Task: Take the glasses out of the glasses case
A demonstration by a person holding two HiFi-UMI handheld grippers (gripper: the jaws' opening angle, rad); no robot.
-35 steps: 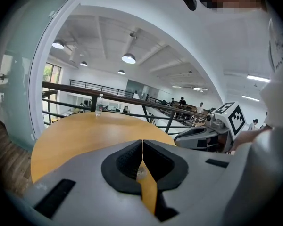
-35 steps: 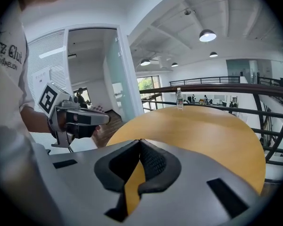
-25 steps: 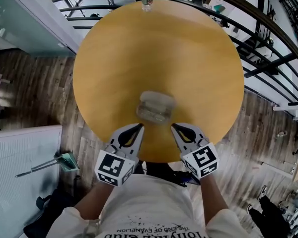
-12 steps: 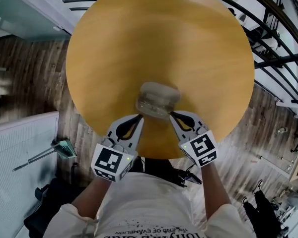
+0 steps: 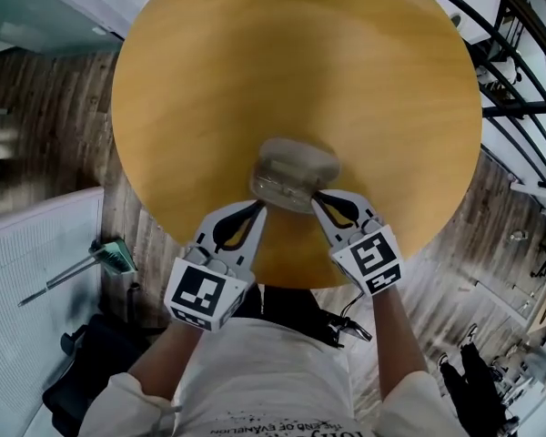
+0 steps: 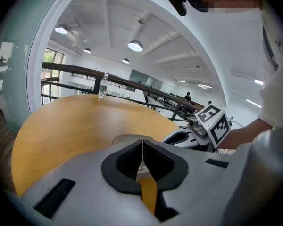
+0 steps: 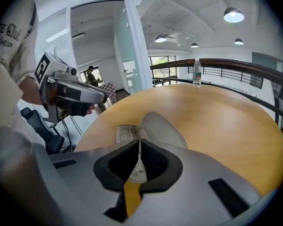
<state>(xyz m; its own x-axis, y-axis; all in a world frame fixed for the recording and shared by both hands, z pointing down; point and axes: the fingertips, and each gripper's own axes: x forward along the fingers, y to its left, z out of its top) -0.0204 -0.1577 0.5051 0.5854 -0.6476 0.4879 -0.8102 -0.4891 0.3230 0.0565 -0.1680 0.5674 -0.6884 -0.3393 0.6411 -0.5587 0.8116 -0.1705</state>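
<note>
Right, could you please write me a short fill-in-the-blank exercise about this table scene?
The glasses case lies on a ___ wooden table.
The case's lid is ___.
The glasses lie ___ the case.
The jaws of the left gripper and the right gripper are ___.
Missing words: round; open; inside; shut.

In the head view the bench (image 5: 255, 71) runs off the top edge, and the glasses case (image 5: 293, 175) is a soft blur with its contents unreadable. The left gripper (image 6: 142, 142) covers all but the case's upper rim in its own view. The bottle (image 6: 102, 86) is too small to read its label.
</note>
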